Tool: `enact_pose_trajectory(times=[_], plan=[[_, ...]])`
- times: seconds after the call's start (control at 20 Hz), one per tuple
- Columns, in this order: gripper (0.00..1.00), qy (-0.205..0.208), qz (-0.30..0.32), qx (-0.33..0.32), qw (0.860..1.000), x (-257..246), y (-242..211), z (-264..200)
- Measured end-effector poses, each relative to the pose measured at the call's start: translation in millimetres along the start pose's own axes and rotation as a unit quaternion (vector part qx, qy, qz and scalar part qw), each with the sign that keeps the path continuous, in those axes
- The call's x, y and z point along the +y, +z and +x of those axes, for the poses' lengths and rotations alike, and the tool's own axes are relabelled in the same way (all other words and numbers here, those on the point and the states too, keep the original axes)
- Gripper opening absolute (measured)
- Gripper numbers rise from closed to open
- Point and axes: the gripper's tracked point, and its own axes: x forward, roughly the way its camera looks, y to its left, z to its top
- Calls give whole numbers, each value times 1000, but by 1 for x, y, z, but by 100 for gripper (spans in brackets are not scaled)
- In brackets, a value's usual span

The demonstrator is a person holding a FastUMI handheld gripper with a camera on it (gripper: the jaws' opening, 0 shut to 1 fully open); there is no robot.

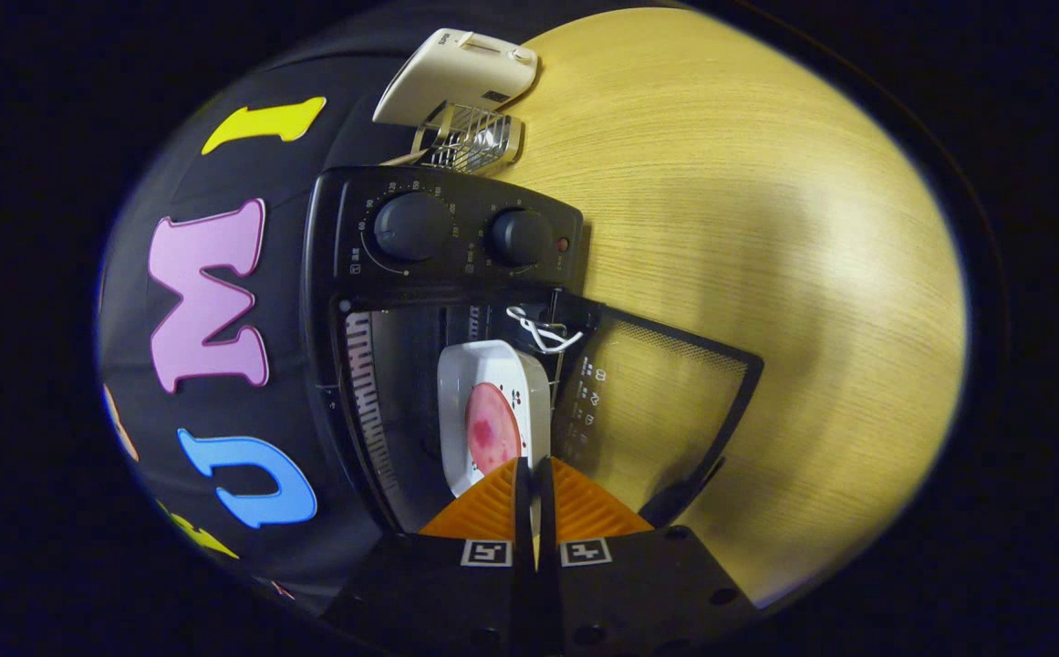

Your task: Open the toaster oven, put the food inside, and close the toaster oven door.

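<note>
We hold the gripper point(534, 467) with its fingers pinched on the near rim of the dish point(493, 415), which sits inside the oven point(374, 365). A pink slice of food point(491, 436) lies in the dish. The oven door point(657, 401) hangs open over the wooden table point(766, 228). Beyond the oven stands a cream toaster point(461, 82).

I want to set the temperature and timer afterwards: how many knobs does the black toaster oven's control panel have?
2: a larger knob and a smaller knob beside it, with a small red light beyond. The gripper grips the white dish's rim.
</note>
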Motion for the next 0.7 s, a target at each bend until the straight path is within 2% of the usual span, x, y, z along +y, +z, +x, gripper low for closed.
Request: enact_pose_trajectory(times=[0.45, 0.7], plan=[[5, -9, 78, -44, 996, 33, -27, 65], [8, -10, 82, -68, 994, 42, -28, 73]])
